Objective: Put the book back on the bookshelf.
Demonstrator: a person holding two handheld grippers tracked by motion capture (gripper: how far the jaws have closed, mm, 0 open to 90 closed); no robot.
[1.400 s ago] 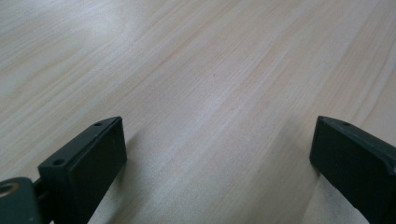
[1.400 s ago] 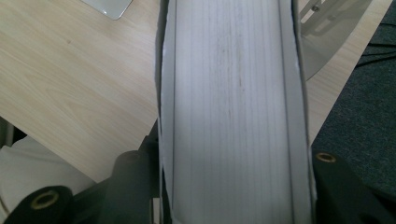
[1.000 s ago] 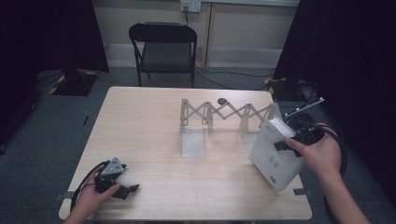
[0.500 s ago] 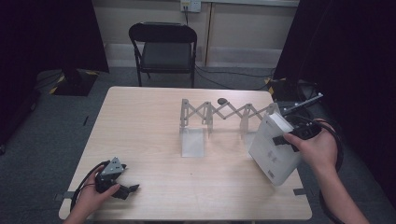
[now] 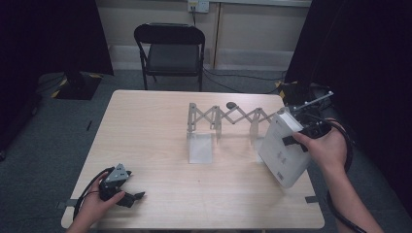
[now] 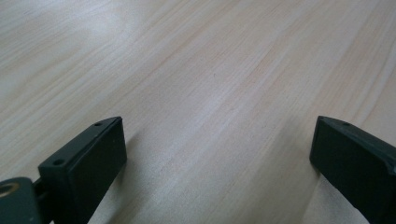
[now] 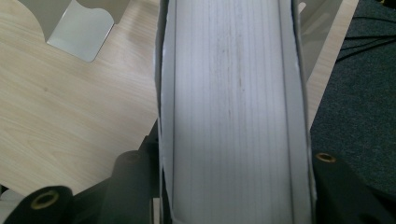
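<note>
At table's right edge, right gripper [image 5: 297, 139] clamps a white book [image 5: 284, 153] — left gripper [image 5: 130, 197] rests agape.

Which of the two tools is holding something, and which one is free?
The right tool is closed on the white book. The left tool is free: its jaws are open, resting low over bare table.

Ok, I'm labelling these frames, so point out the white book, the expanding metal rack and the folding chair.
white book [image 5: 283, 148], high view, on its front cover.
expanding metal rack [image 5: 228, 116], high view, on its scissor lattice.
folding chair [image 5: 170, 57], high view, on the seat.
</note>
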